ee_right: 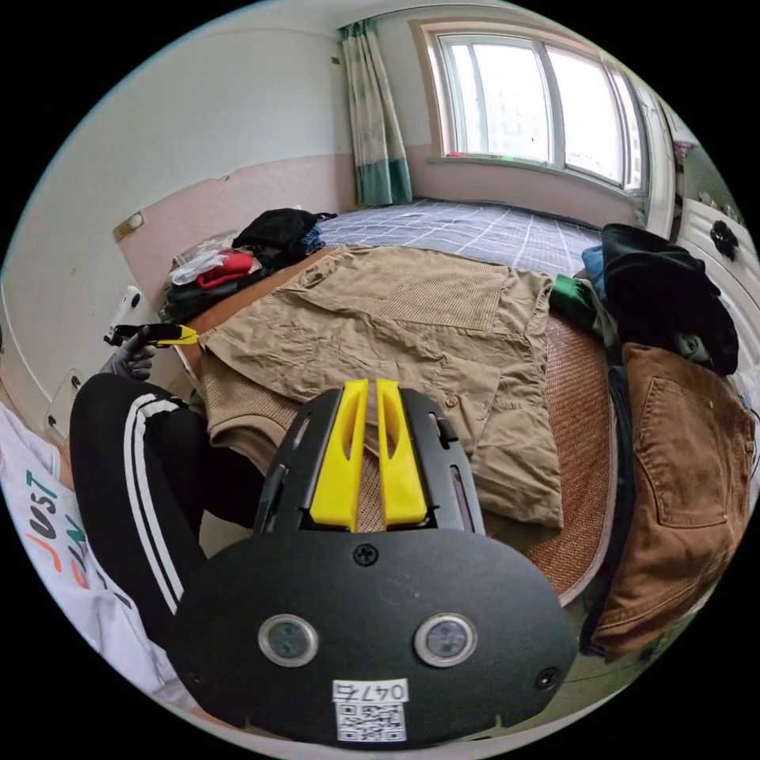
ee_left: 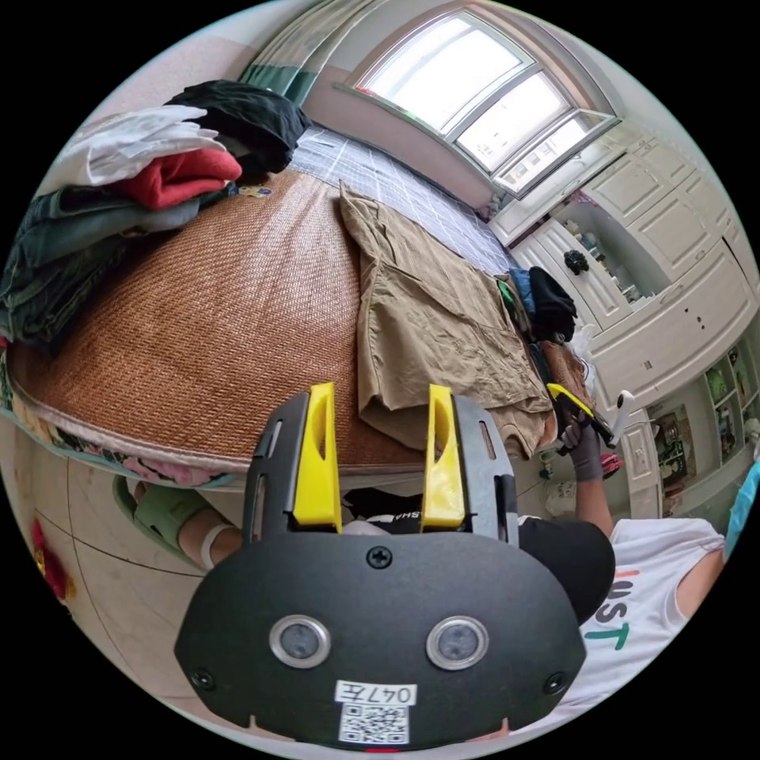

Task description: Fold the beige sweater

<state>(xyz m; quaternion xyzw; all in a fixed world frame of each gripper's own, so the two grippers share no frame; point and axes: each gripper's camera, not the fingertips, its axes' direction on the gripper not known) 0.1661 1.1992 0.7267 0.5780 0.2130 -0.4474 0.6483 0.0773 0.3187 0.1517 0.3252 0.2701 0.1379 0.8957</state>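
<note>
The beige sweater point(ee_left: 427, 317) lies spread flat on a woven mat point(ee_left: 222, 317) on the bed, with a sleeve folded across its body. My left gripper point(ee_left: 380, 392) hangs open just off the mat's near edge, short of the sweater's hem, with nothing between its jaws. In the right gripper view the sweater point(ee_right: 380, 332) lies straight ahead. My right gripper point(ee_right: 369, 388) hovers over its near hem with the jaws together; I see no cloth pinched. A gloved hand holds the right gripper point(ee_left: 582, 408) beside the sweater's corner. The left gripper point(ee_right: 158, 334) sits past the bed's left edge.
A pile of folded clothes point(ee_left: 158, 174) fills the mat's far left corner. Dark garments point(ee_right: 665, 293) and a brown corduroy piece point(ee_right: 681, 459) lie to the right of the sweater. The person's leg in striped black trousers point(ee_right: 134, 459) is by the bed. White cabinets point(ee_left: 673, 261) stand beyond.
</note>
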